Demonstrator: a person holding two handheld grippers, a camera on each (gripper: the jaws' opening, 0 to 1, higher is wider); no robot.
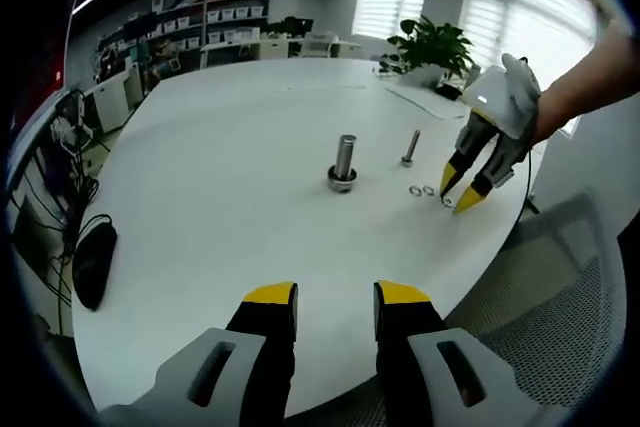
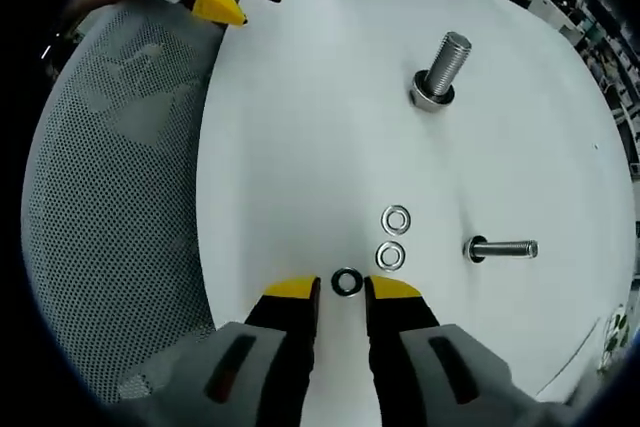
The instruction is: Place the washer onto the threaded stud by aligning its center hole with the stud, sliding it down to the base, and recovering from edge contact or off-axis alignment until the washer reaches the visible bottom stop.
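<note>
The right gripper (image 2: 341,290) is open a little, its tips on each side of the dark washer (image 2: 346,282) near the table (image 2: 300,127) edge. Squeeze gently and lift it flat. The left gripper (image 1: 335,295) is open and holds nothing.

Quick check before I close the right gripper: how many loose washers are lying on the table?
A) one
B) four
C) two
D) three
D: three washers lie in a row on the table, the nearest between the open right gripper's tips, then two more beyond it.
</note>
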